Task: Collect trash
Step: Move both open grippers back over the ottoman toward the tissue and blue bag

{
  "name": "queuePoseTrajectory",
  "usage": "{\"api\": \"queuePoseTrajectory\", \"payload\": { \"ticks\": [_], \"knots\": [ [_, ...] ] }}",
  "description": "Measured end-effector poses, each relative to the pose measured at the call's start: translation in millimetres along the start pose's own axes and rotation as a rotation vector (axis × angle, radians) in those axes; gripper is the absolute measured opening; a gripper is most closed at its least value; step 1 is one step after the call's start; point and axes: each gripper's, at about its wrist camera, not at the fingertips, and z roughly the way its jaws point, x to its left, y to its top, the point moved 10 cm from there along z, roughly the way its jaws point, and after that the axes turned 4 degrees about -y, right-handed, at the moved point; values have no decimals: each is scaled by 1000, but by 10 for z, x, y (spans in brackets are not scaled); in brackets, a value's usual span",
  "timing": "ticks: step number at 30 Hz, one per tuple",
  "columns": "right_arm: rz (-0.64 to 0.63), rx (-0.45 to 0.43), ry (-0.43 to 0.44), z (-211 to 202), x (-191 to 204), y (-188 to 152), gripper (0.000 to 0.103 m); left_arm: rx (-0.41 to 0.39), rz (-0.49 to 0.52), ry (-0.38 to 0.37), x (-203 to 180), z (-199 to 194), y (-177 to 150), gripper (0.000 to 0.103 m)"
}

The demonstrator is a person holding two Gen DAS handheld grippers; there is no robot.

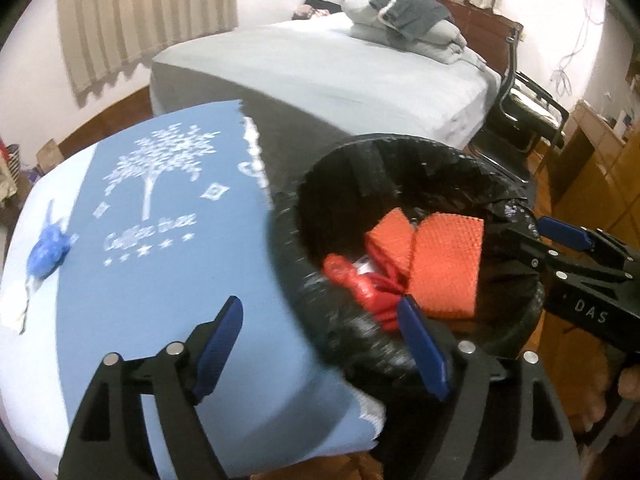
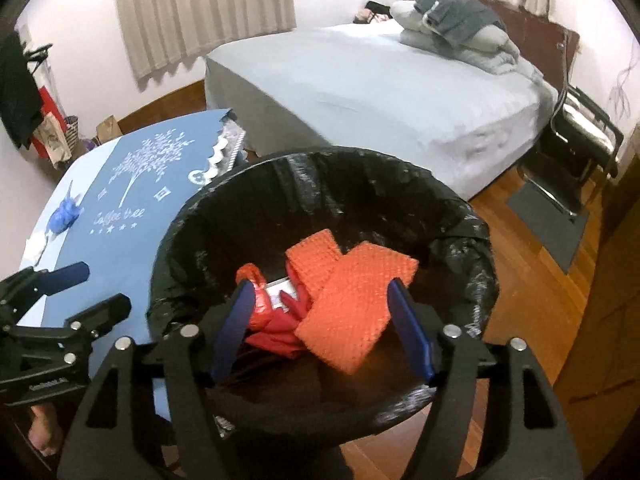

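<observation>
A black bin lined with a black bag (image 1: 504, 200) (image 2: 460, 216) stands beside the table. Inside lie orange bubble wrap (image 1: 446, 264) (image 2: 352, 300) and a crumpled red plastic bag (image 1: 360, 284) (image 2: 260, 304). My left gripper (image 1: 320, 344) is open and empty over the table edge and the bin rim; it also shows in the right wrist view (image 2: 80, 288). My right gripper (image 2: 324, 328) is open and empty above the bin; it also shows in the left wrist view (image 1: 560, 252). A crumpled blue bag (image 1: 46, 252) (image 2: 66, 212) and white tissue (image 1: 14, 300) (image 2: 34, 248) lie on the table's far left.
The table carries a blue cloth with a white tree print (image 1: 168, 240) (image 2: 132, 200). A bed (image 1: 340, 76) (image 2: 380, 88) with folded bedding stands behind. A black chair (image 1: 528, 112) (image 2: 580, 140) stands at the right on wooden floor. Bags lean on the left wall (image 2: 52, 132).
</observation>
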Motion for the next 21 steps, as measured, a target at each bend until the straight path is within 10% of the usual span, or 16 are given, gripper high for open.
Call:
{"api": "queuePoseTrajectory", "payload": {
  "ticks": [21],
  "knots": [
    [-191,-67,193,-302,2186,342,76,-142,-189,255,2104,-1158,-530,78]
  ]
}}
